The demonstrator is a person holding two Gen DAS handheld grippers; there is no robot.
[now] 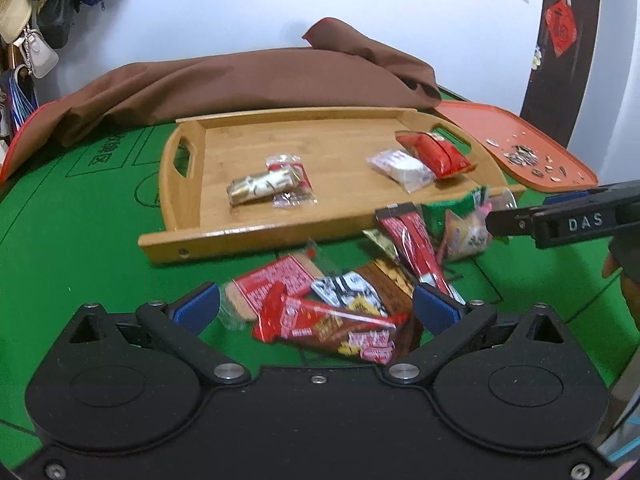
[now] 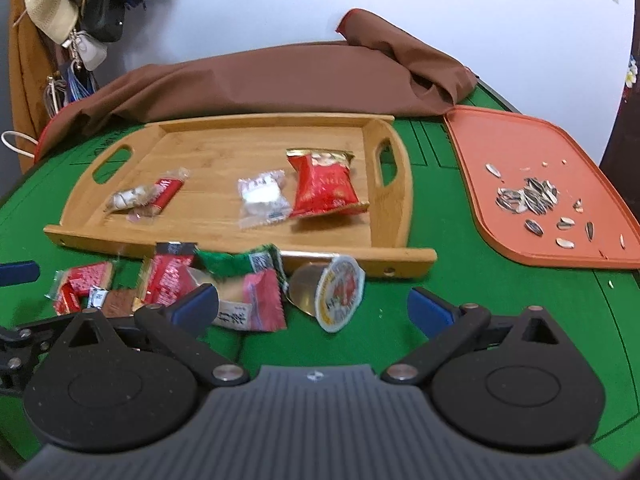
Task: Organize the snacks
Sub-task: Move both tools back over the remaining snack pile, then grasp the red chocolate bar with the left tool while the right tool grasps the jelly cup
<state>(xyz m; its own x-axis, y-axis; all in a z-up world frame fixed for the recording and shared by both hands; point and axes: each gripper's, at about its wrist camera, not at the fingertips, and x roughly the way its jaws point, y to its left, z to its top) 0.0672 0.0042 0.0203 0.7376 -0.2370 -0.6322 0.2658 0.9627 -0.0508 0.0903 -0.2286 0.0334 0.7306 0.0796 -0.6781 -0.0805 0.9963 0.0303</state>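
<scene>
A wooden tray [image 1: 192,204] [image 2: 400,204] on the green table holds a red packet [image 2: 324,184] [image 1: 434,154], a white candy [image 2: 262,198] [image 1: 402,168] and a small red-and-silver sweet [image 2: 144,196] [image 1: 268,184]. Loose snacks lie in front of the tray: a red wrapper [image 1: 320,318] over brown and black-white packs, a jelly cup [image 2: 334,292], a pink pack [image 2: 256,304], a green pack [image 2: 236,262]. My left gripper [image 1: 316,306] is open above the red wrapper pile. My right gripper [image 2: 314,306] is open, with the jelly cup and pink pack between its fingers, untouched.
An orange tray [image 2: 480,152] [image 1: 472,114] with several sunflower seeds [image 2: 528,198] lies at the right. A brown cloth [image 1: 248,80] [image 2: 280,76] is bunched behind the wooden tray. Bags and a hat [image 2: 52,12] hang at the upper left.
</scene>
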